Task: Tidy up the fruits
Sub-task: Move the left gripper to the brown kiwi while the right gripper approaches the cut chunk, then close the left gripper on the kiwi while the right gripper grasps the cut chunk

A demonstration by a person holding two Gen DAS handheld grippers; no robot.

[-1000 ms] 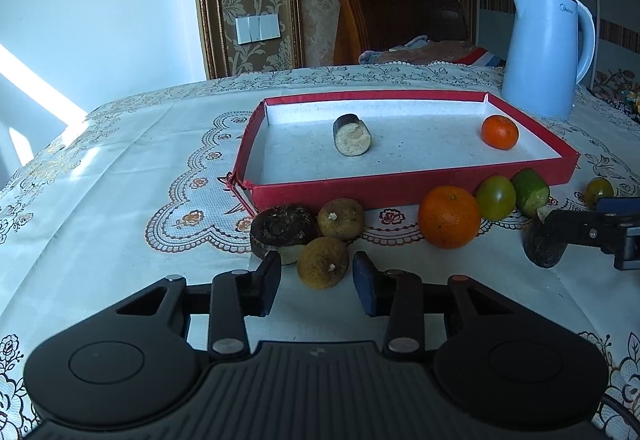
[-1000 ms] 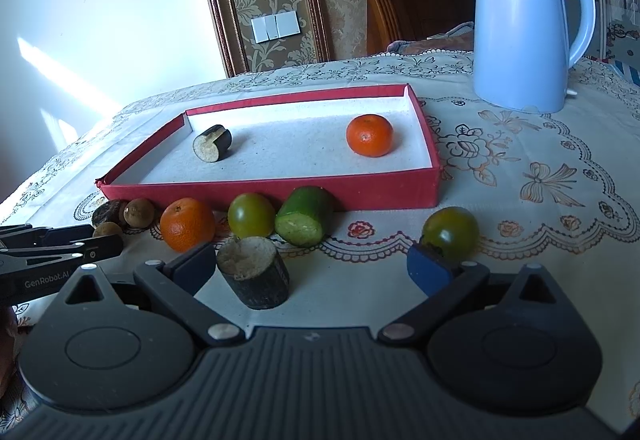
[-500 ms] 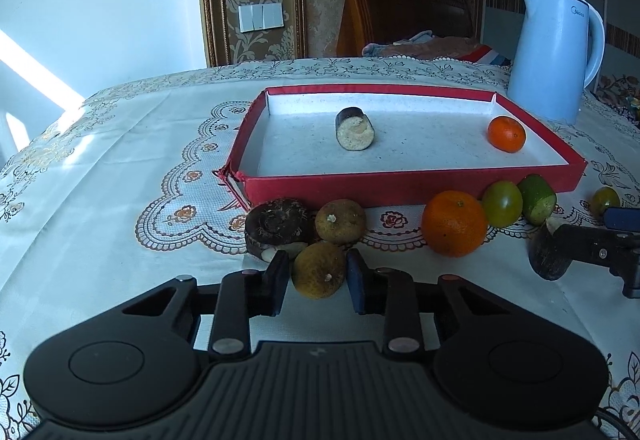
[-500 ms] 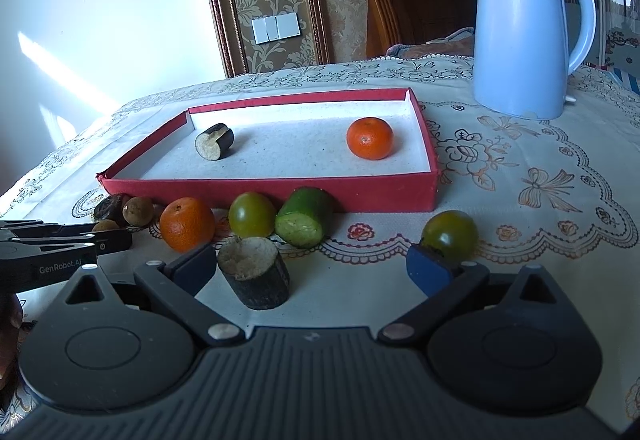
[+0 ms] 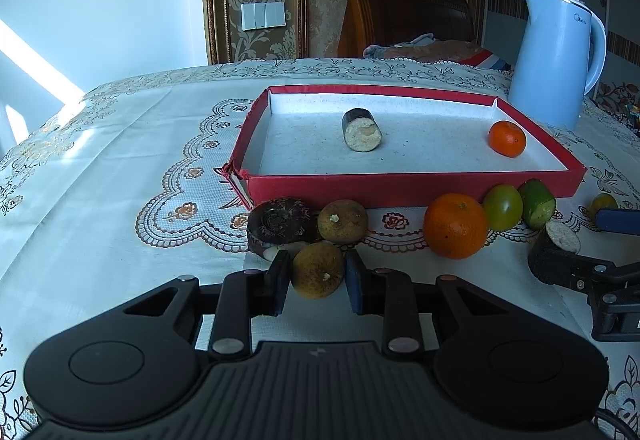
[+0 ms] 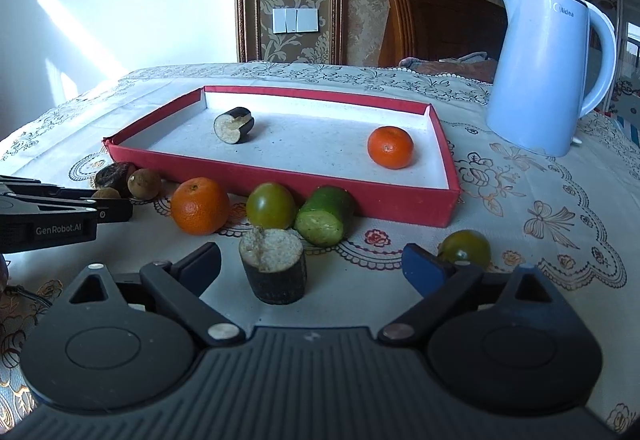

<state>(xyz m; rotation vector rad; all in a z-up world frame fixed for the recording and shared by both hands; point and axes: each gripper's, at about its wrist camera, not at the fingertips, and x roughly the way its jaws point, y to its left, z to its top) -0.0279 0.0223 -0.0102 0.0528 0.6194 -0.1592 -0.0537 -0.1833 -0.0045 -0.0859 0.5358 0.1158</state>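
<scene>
The left gripper [image 5: 317,282] is clenching its jaws on a brownish fruit [image 5: 316,276] by the red tray [image 5: 400,188]'s front edge. The right gripper [image 6: 312,266], jaws closing slightly yet released, is straddling an eggplant chunk [image 6: 275,268]. Two pieces are lying in the tray; most are waiting outside.

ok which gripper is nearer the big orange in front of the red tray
Left. The left gripper, shut on a brown fruit, sits just beside the orange. The right gripper, around an eggplant chunk, is slightly farther.

Table [image 5: 120,159] bears red tray [image 5: 400,191], kettle [image 5: 556,59], fruits [image 5: 456,226].
</scene>
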